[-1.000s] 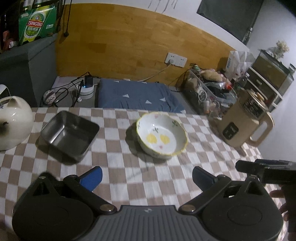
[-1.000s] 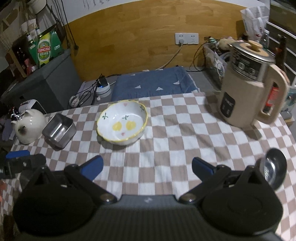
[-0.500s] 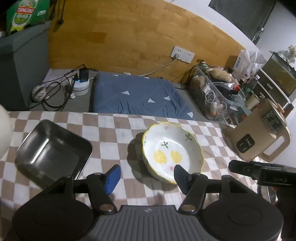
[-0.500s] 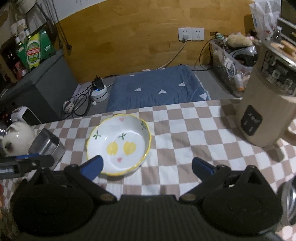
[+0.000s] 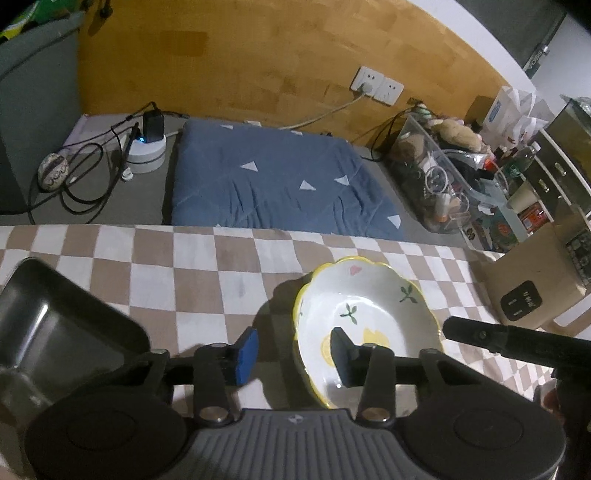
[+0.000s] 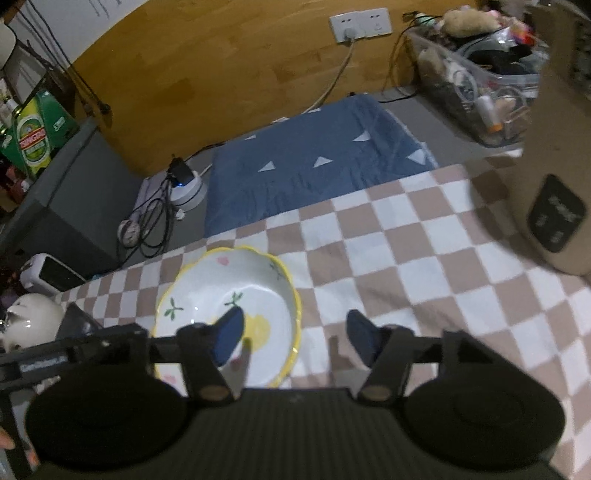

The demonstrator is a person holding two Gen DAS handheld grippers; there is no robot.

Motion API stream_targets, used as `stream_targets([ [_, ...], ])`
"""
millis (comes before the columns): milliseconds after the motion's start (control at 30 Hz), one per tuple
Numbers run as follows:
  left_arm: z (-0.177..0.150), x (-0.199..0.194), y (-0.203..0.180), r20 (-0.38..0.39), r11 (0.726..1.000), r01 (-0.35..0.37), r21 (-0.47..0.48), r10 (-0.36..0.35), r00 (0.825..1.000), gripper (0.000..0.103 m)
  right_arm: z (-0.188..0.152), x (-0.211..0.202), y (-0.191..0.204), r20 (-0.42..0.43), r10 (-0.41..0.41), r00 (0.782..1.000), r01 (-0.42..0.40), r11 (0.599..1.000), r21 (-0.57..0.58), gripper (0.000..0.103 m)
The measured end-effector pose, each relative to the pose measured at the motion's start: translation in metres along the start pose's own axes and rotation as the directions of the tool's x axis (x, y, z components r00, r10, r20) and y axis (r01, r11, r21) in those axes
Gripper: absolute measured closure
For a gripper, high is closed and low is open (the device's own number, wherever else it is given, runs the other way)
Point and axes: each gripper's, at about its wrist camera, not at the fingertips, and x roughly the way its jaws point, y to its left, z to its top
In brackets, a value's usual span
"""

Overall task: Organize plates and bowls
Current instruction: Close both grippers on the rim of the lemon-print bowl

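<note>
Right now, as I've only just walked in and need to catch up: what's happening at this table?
A person is working two handheld grippers around the flowered ceramic bowl on the checkered tablecloth. The left gripper straddles the bowl's left rim, the right gripper its right rim; both sets of jaws are closing but neither presses the rim yet. The bowl sits on the table, unlifted. A steel tray sits to its left.

Both wrist views looking steeply down from close above the table's (image 5: 207, 258) near edge toward the far edge and wood wall (image 5: 258, 62), left from the left and right from the right, sharing the bowl (image 5: 373, 295) (image 6: 207, 291), mat (image 5: 273, 184) and socket (image 6: 360, 24).
</note>
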Motion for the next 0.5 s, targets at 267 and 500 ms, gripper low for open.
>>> stream_targets([
  [267, 0.001, 0.035, 0.001, -0.071, 1.0, -0.002, 0.009, 0.003, 0.997, 0.084, 0.006, 0.036, 0.012, -0.021, -0.081, 0.996, 0.079, 0.994, -0.081, 0.053],
  [500, -0.003, 0.047, 0.005, -0.086, 0.999, 0.028, -0.016, -0.029, 0.996, 0.091, 0.0, 0.058, 0.003, -0.102, -0.053, 0.993, 0.05, 0.998, -0.03, 0.091],
])
